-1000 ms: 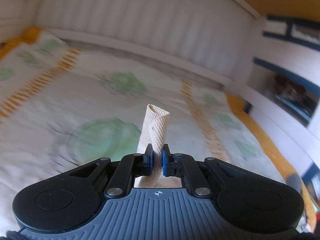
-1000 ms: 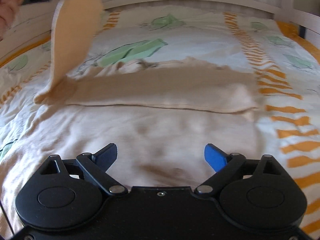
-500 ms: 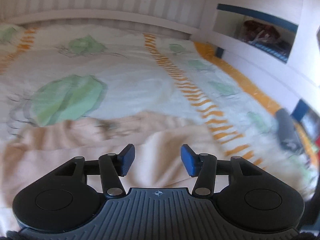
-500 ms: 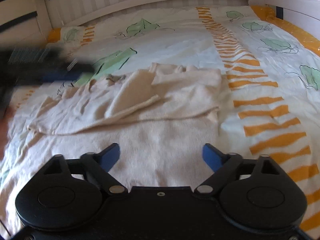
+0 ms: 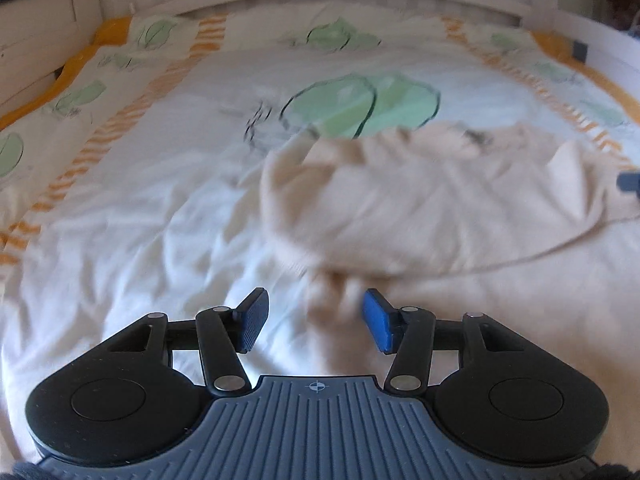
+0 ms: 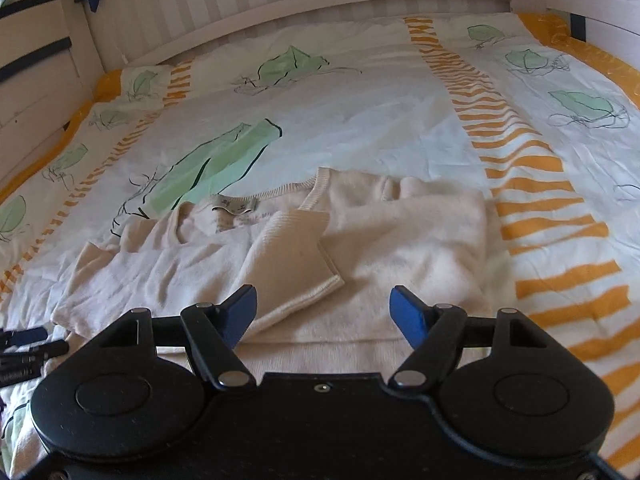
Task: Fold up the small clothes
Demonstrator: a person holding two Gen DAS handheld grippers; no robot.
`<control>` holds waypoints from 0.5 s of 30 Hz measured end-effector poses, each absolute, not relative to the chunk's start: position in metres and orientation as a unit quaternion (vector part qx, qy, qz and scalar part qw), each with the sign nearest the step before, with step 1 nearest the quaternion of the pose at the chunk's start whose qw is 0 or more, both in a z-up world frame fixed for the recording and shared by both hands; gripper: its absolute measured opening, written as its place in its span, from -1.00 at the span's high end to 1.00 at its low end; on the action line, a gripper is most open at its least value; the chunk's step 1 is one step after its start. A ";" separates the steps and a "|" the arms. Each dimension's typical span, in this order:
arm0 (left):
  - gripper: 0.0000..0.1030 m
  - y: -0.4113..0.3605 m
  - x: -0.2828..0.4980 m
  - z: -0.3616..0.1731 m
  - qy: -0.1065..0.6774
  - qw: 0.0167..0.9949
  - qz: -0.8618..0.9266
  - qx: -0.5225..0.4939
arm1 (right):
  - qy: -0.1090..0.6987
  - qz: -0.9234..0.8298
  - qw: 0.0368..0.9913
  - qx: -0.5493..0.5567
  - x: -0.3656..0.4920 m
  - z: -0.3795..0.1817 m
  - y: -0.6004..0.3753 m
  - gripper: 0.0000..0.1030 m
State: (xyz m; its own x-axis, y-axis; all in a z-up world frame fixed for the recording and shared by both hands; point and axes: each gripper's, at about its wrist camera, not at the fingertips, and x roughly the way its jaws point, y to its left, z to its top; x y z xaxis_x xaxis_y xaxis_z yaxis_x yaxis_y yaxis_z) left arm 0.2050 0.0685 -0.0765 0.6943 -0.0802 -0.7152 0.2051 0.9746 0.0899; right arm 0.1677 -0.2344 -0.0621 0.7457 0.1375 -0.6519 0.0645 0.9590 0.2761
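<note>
A cream knit sweater (image 6: 400, 240) lies flat on the bed, collar and label toward the far side. Its sleeve (image 6: 292, 264) is folded across the body, cuff near the collar. My right gripper (image 6: 324, 312) is open and empty, low over the sweater's near part. The sweater also shows in the left wrist view (image 5: 440, 208), blurred. My left gripper (image 5: 316, 320) is open and empty at the sweater's left edge, with a fold of cloth between its open fingers. It also shows at the left edge of the right wrist view (image 6: 24, 346).
The bed cover (image 6: 360, 112) is white with green leaf prints and orange striped bands. A white slatted bed frame (image 6: 280, 4) runs along the far side. A white rail (image 6: 592, 4) borders the right, and shelving (image 6: 36, 60) stands at the left.
My left gripper held the sleeve cuff up a second ago, then let it go and opened; the sleeve now lies folded across the sweater. The left gripper has swung to the sweater's left edge.
</note>
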 end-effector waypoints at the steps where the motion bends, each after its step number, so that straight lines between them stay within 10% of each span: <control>1: 0.01 0.071 0.207 -0.080 0.388 0.915 -0.075 0.075 | 0.359 0.021 0.922 0.141 0.170 -0.064 -0.233 -0.48; 15: 0.00 0.087 0.254 -0.095 0.384 0.922 -0.044 0.001 | 0.391 0.030 0.903 0.174 0.206 -0.086 -0.225 -0.30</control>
State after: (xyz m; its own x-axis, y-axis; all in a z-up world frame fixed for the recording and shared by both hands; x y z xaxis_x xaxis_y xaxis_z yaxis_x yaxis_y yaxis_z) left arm 0.2543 0.0874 -0.0947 0.7007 -0.0807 -0.7089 0.0820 0.9961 -0.0324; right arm 0.2063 -0.2253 -0.0855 0.6923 0.1895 -0.6962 0.0820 0.9380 0.3368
